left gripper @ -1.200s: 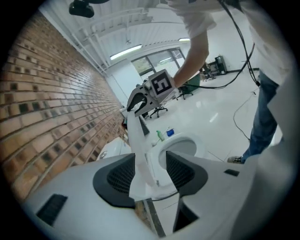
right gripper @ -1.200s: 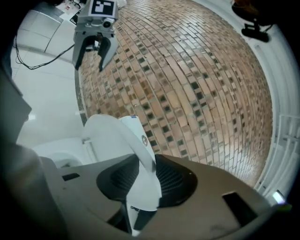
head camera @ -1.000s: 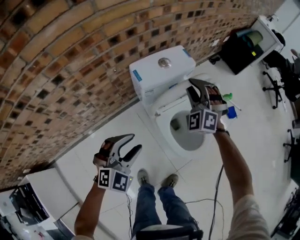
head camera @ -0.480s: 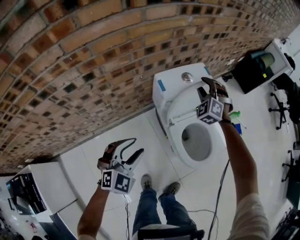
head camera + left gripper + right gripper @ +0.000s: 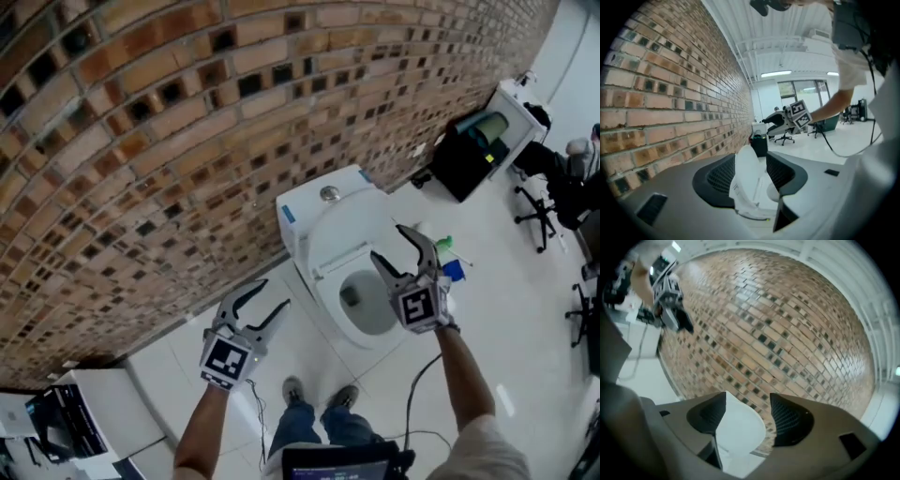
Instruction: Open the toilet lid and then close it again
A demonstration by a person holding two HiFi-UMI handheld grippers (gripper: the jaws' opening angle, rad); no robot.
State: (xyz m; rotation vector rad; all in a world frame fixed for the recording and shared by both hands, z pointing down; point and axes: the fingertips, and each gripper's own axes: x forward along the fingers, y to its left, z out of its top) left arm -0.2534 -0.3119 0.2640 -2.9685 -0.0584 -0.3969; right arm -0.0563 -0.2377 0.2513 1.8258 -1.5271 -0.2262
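White plastic lid (image 5: pixel 361 230) looks stiff, light, slick; I'd pinch its top rim with my right claw (image 5: pixel 387 241), just opened empty, left claw (image 5: pixel 275 292) spread empty.

Brick wall (image 5: pixel 141 141) fills the head view from 9 round to 1 o'clock, with pale tiled floor (image 5: pixel 525 309) spreading below. There's a black cabinet (image 5: pixel 464 155) at 2 o'clock, an office chair (image 5: pixel 544 202) at 3 and a white unit (image 5: pixel 94 408) at 8. In the left gripper view, a ceiling strip light (image 5: pixel 776 73) glows at 12, with windows (image 5: pixel 806 91) just under it.
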